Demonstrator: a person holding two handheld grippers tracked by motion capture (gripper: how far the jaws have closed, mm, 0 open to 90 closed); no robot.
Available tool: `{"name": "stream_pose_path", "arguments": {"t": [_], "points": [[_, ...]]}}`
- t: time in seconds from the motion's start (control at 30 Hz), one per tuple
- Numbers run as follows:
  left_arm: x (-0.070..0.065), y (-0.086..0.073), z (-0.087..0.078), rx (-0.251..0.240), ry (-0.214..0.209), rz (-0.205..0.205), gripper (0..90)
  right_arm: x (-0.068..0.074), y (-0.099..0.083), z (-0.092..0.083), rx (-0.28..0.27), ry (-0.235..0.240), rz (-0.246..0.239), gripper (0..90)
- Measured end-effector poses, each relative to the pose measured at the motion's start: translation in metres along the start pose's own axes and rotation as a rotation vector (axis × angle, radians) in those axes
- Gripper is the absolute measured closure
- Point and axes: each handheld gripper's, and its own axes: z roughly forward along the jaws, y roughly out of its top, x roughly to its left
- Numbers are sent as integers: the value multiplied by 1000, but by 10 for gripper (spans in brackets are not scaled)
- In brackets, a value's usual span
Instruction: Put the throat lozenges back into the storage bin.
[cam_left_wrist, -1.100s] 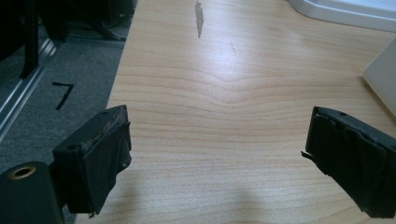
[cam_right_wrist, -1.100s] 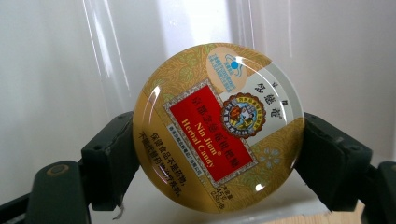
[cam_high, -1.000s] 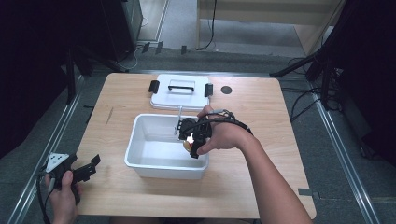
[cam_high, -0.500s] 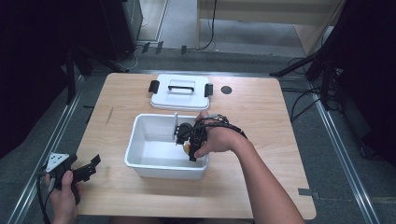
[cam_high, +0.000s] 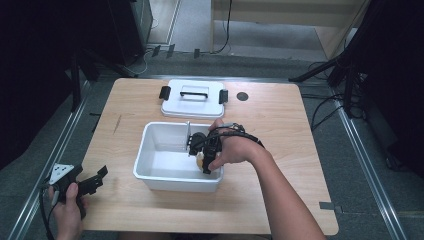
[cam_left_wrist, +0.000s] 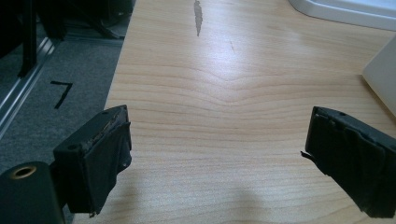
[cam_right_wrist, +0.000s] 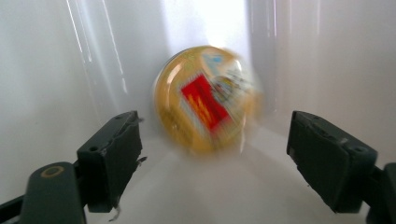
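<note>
A light wooden table (cam_high: 280, 130) fills the middle of the high view. A white rectangular lid with a handle and black clips (cam_high: 194, 98) lies toward the upper centre, just beyond an open white plastic bin (cam_high: 150, 165). A small dark round mark (cam_high: 242, 96) sits right of the lid. The right gripper (cam_high: 200, 150) reaches into the bin, jaws spread wide and empty. Between them, against the bin's white wall, is a blurred round yellow object with a red label (cam_right_wrist: 205, 100). At lower left, the left gripper (cam_high: 92, 181) hangs over the table edge, jaws wide apart.

Wooden table (cam_high: 280, 130) on grey floor (cam_high: 370, 165)
</note>
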Motion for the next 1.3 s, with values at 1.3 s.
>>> {"name": "stream_pose_path", "arguments": {"t": [1.3], "points": [[0, 0, -1, 2, -8, -7, 77, -4, -48, -101, -165, -80, 145, 248]]}}
